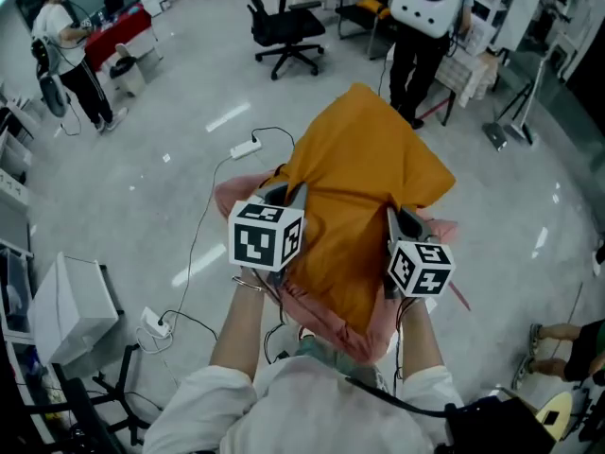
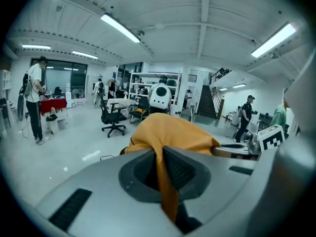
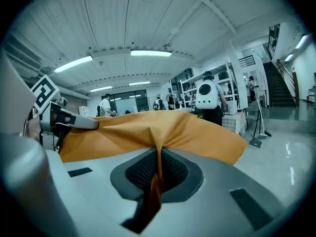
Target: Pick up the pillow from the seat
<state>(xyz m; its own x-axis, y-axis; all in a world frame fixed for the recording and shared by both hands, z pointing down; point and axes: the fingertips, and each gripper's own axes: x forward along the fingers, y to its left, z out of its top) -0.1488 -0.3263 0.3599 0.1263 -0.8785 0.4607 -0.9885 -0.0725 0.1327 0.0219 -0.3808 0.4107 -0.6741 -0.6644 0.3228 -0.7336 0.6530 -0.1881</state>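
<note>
Pinching soft mustard-orange cloth, both grippers held the pillow (image 1: 364, 168) up in the air over the glossy grey floor (image 1: 189, 140). I saw the left gripper (image 2: 160, 164) with jaws pressed together on a thin gathered fold, the right gripper (image 3: 159, 164) likewise. Fabric looked smooth and limp, creased toward each grip. Beneath it, pink material (image 1: 236, 195) was mostly hidden; I couldn't tell what it was.

We get bright, even light from ceiling tubes (image 2: 118, 27) at eleven and two o'clock in the left gripper view. In the head view the glossy floor (image 1: 189, 187) throws pale glare streaks at eleven, eight and three o'clock. Both gripper views bulge fisheye-round, with black corners and a soft near foreground.
</note>
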